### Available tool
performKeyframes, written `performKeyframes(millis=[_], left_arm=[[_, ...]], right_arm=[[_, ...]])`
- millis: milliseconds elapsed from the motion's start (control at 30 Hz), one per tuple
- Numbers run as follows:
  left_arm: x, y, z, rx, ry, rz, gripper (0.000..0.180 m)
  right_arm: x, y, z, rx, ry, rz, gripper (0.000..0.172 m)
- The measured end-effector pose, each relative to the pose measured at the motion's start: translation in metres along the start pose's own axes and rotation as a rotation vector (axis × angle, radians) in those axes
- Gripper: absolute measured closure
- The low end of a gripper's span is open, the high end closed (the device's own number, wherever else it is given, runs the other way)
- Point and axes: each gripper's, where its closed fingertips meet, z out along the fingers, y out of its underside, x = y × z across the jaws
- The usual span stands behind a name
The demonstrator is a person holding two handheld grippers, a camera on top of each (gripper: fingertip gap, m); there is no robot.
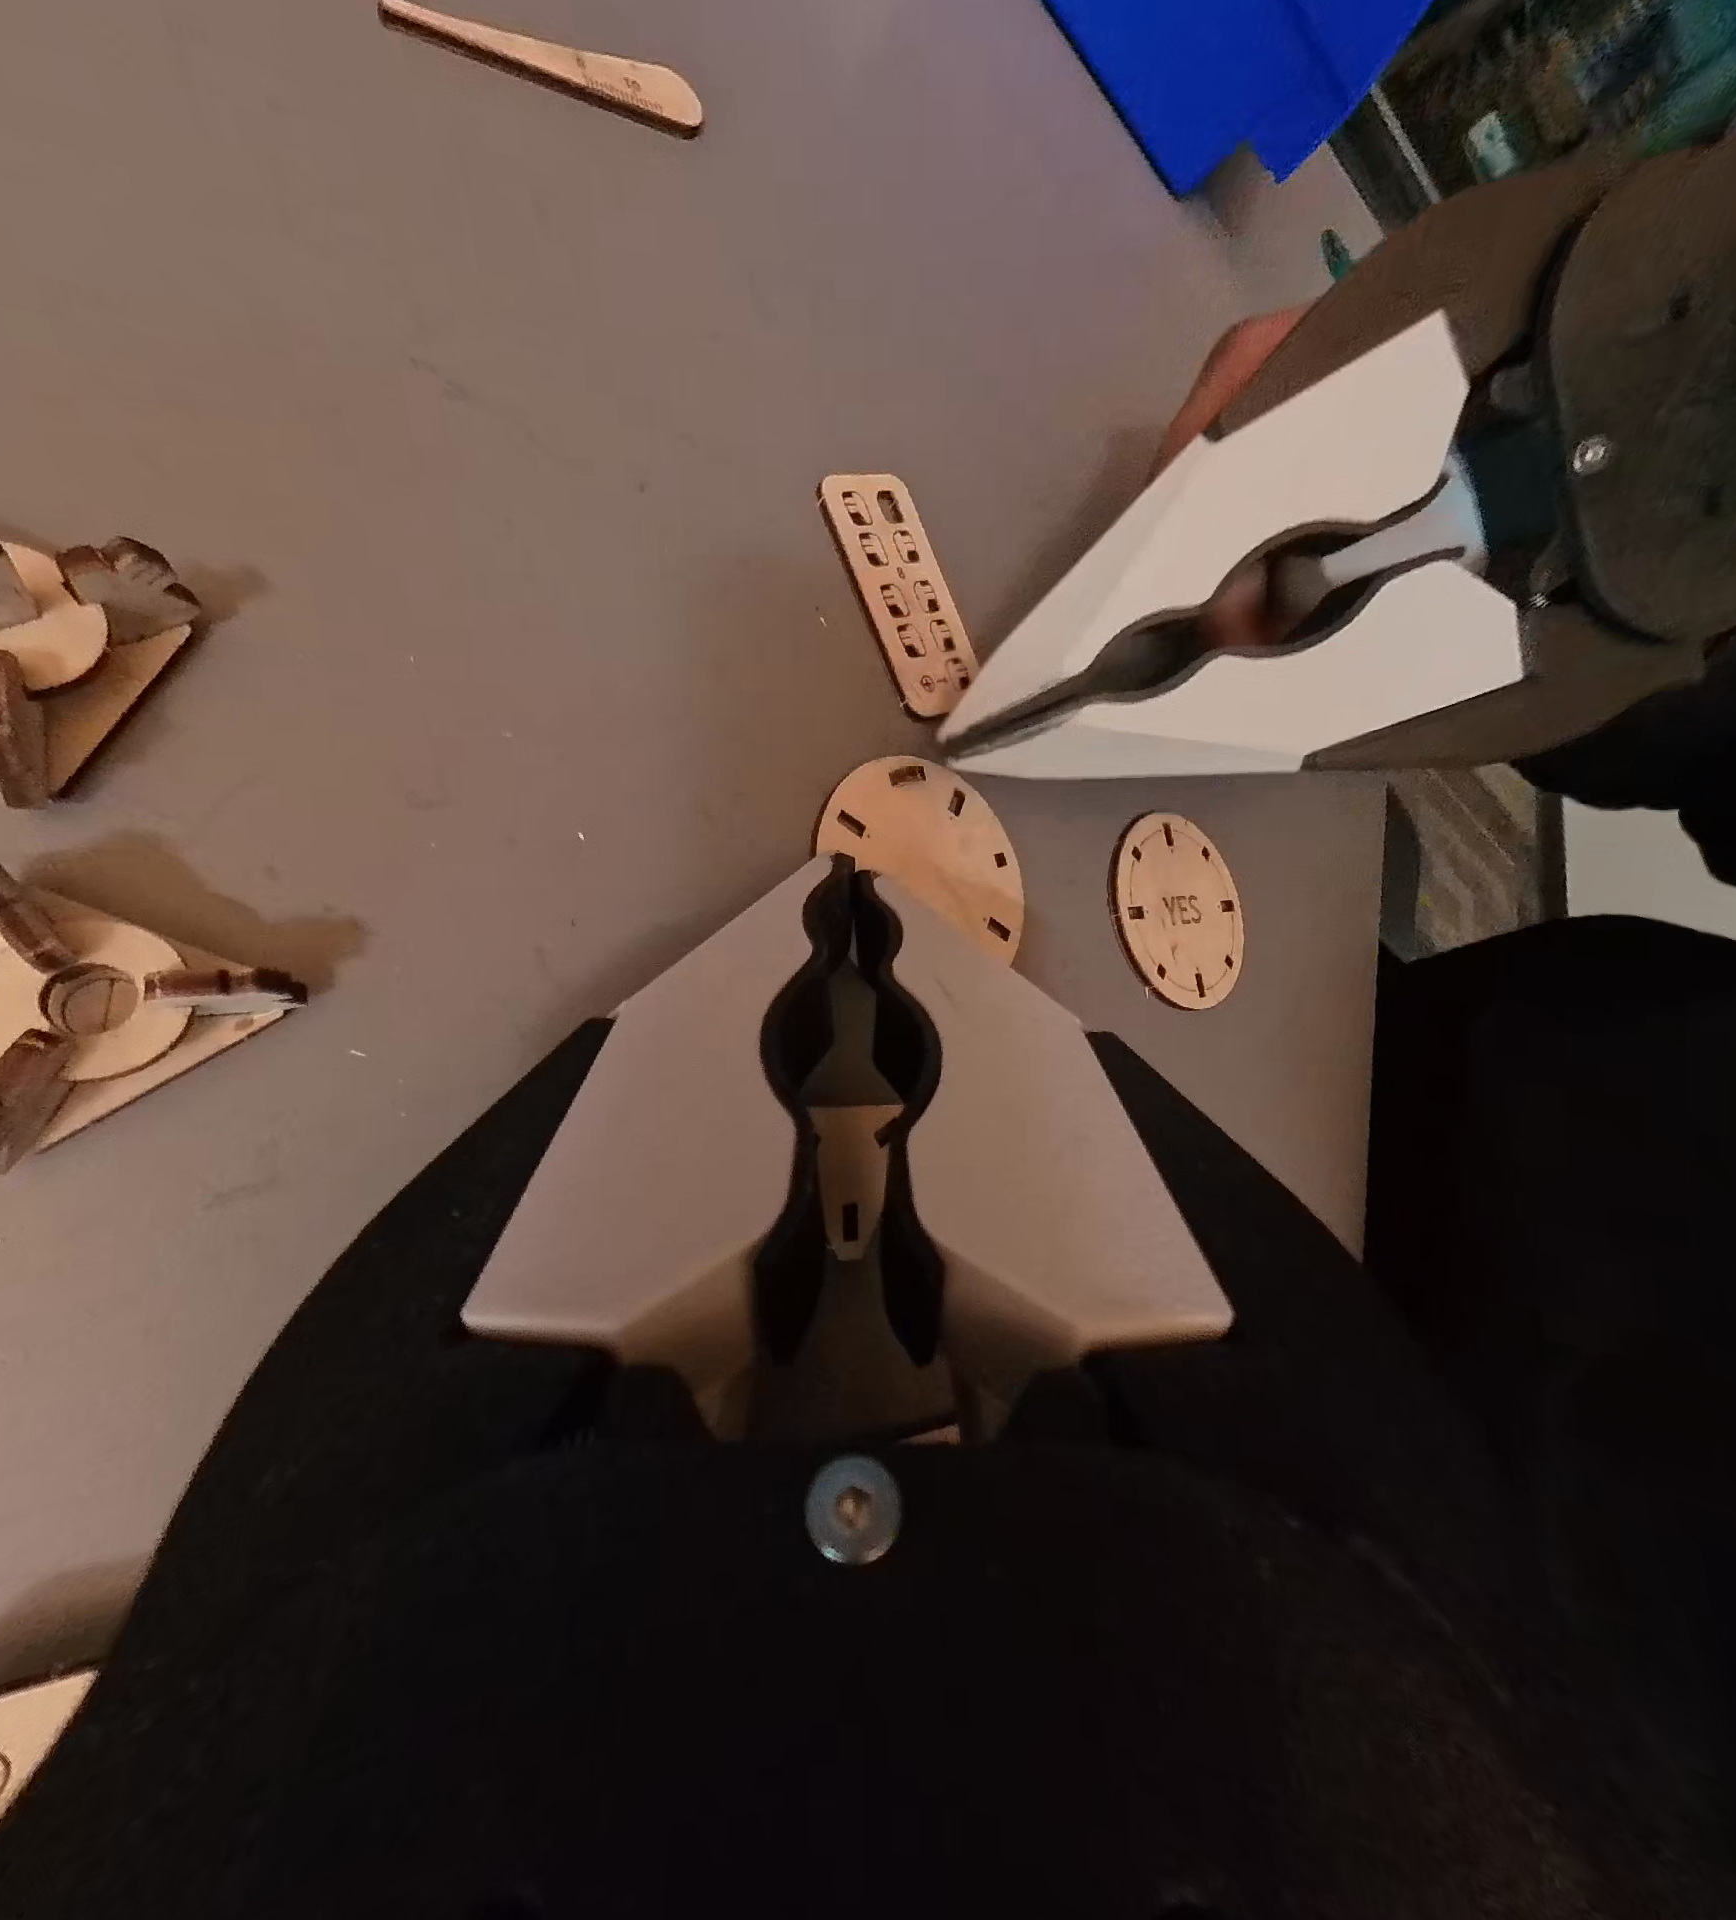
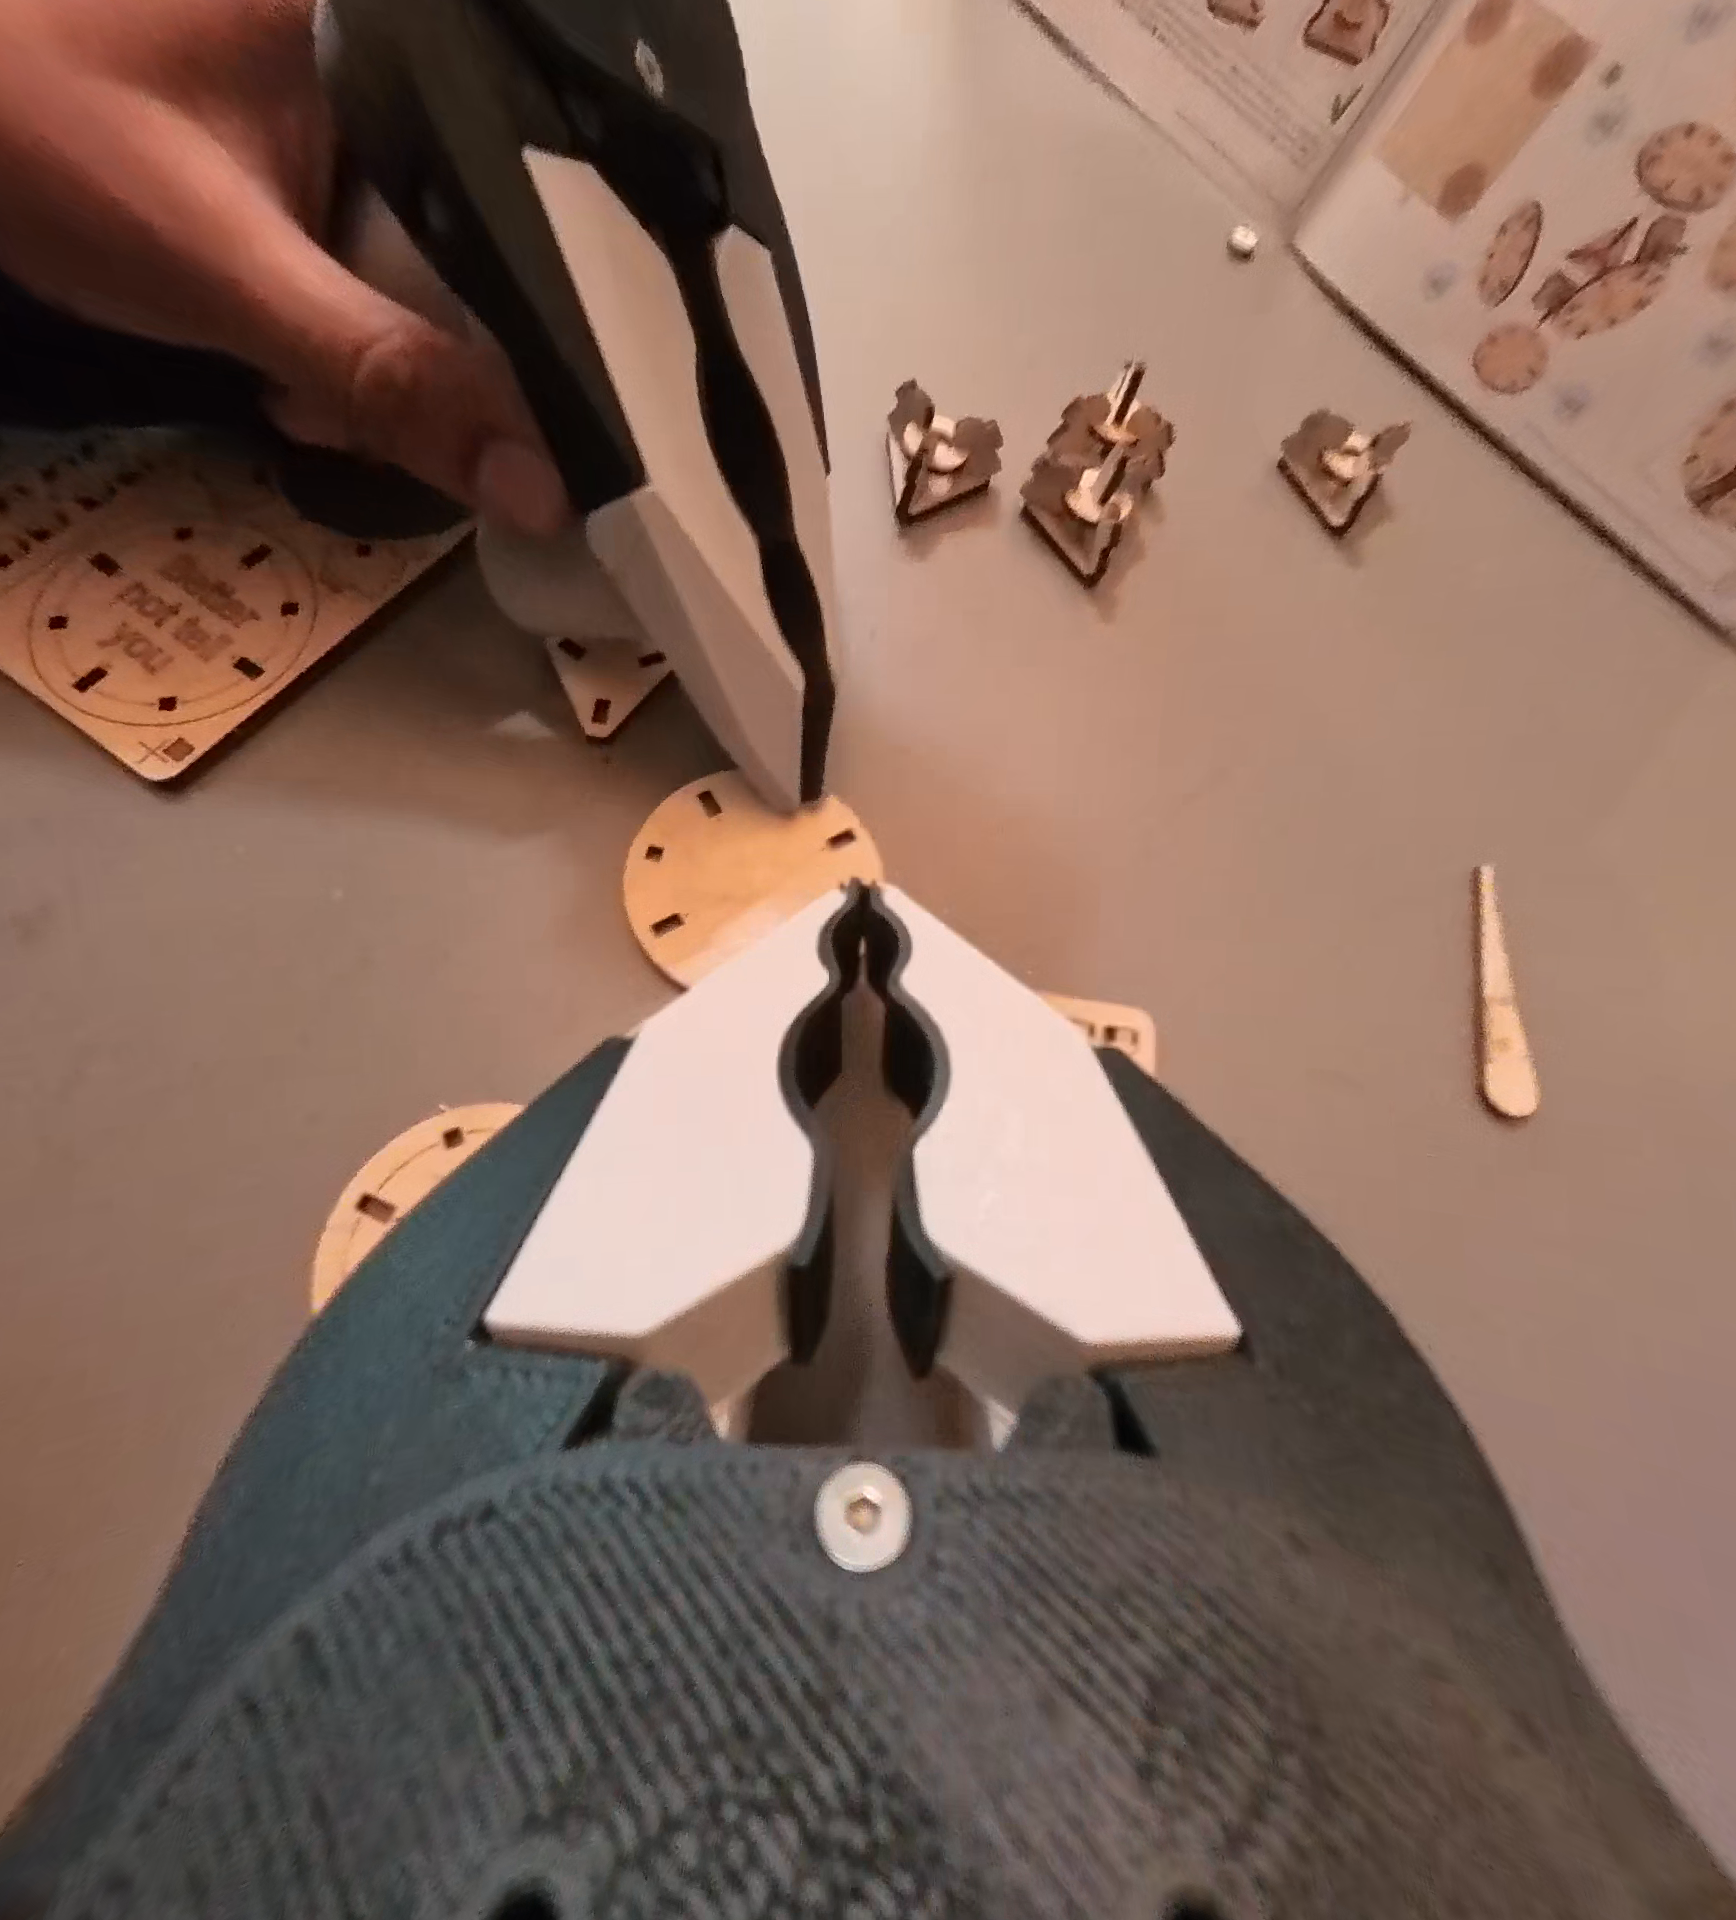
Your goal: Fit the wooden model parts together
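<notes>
A round wooden disc [image 1: 931,868] with small slots along its rim lies flat on the grey table [image 1: 428,416]. My left gripper [image 1: 848,864] is shut, and its tips rest on the disc's edge. It also shows in the right wrist view [image 2: 804,795], coming down steeply from the upper left onto the disc [image 2: 729,883]. My right gripper [image 2: 859,888] is shut, with its tips at the disc's near right edge. In the left wrist view it [image 1: 950,738] comes in from the upper right and ends just beside the disc's rim. No piece shows plainly between either pair of pads.
A second disc [image 1: 1176,912] with writing lies near the table's edge [image 1: 1375,935]. A slotted rectangular plate [image 1: 895,592], three-armed wooden assemblies [image 1: 43,655] [image 1: 105,1008], a wooden stick [image 1: 552,68] and a blue box [image 1: 1228,73] lie around. An engraved wooden sheet [image 2: 147,613], a triangular plate [image 2: 604,675] and instruction sheets [image 2: 1570,260] lie farther off.
</notes>
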Motion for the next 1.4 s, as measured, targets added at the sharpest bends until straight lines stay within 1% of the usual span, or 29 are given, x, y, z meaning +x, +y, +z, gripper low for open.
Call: performKeyframes(millis=[100,267,300,367,533,600,633,700,767,800,867,933,1033,1067,1133,1200,1233,1300,1400], left_arm=[[0.0,0.0,0.0,0.001,0.008,-0.008,0.18],[0.0,0.0,0.0,0.002,0.019,-0.018,0.18],[0.0,0.0,0.0,0.002,0.019,-0.018,0.18],[0.0,0.0,0.0,0.002,0.019,-0.019,0.18],[0.0,0.0,0.0,0.002,0.016,-0.016,0.18],[0.0,0.0,0.0,0.002,0.015,-0.015,0.18],[0.0,0.0,0.0,0.001,0.013,-0.014,0.18],[0.0,0.0,0.0,0.002,0.013,-0.014,0.18],[0.0,0.0,0.0,0.002,0.019,-0.02,0.18],[0.0,0.0,0.0,0.002,0.022,-0.022,0.18],[0.0,0.0,0.0,0.002,0.022,-0.022,0.18],[0.0,0.0,0.0,0.002,0.018,-0.018,0.18],[0.0,0.0,0.0,0.003,0.023,-0.024,0.18],[0.0,0.0,0.0,0.002,0.023,-0.024,0.18],[0.0,0.0,0.0,0.002,0.019,-0.02,0.18],[0.0,0.0,0.0,0.002,0.014,-0.017,0.18],[0.0,0.0,0.0,0.003,0.017,-0.02,0.18],[0.0,0.0,0.0,0.004,0.025,-0.028,0.18],[0.0,0.0,0.0,0.003,0.024,-0.027,0.18]], right_arm=[[-0.003,0.006,0.002,-0.016,0.001,-0.007,0.172],[-0.001,-0.011,-0.001,0.072,0.01,-0.024,0.172],[-0.001,-0.009,0.001,0.062,0.006,-0.024,0.172],[-0.001,0.002,0.007,-0.015,-0.007,-0.034,0.172],[0.003,-0.014,0.0,0.056,0.018,-0.033,0.172],[0.001,-0.003,0.007,-0.013,-0.001,-0.034,0.172],[0.0,0.001,0.009,-0.024,-0.01,-0.031,0.172],[0.002,0.0,0.009,-0.017,-0.001,-0.033,0.172],[0.003,-0.01,0.005,0.032,0.013,-0.041,0.172],[0.002,-0.011,0.005,0.027,0.007,-0.036,0.172],[0.0,0.003,0.012,-0.049,-0.013,-0.026,0.172],[0.001,0.001,0.011,-0.029,-0.01,-0.014,0.172],[0.005,-0.013,0.001,0.038,0.019,-0.025,0.172],[0.003,-0.014,0.0,0.041,0.006,-0.019,0.172],[0.0,-0.001,0.006,-0.026,-0.014,-0.018,0.172],[0.004,0.004,0.007,-0.034,0.005,-0.003,0.172],[0.007,0.003,0.006,-0.03,0.017,0.0,0.172],[0.006,-0.008,0.0,0.027,0.014,0.002,0.172],[0.0,-0.003,0.005,-0.004,-0.005,-0.011,0.172]])
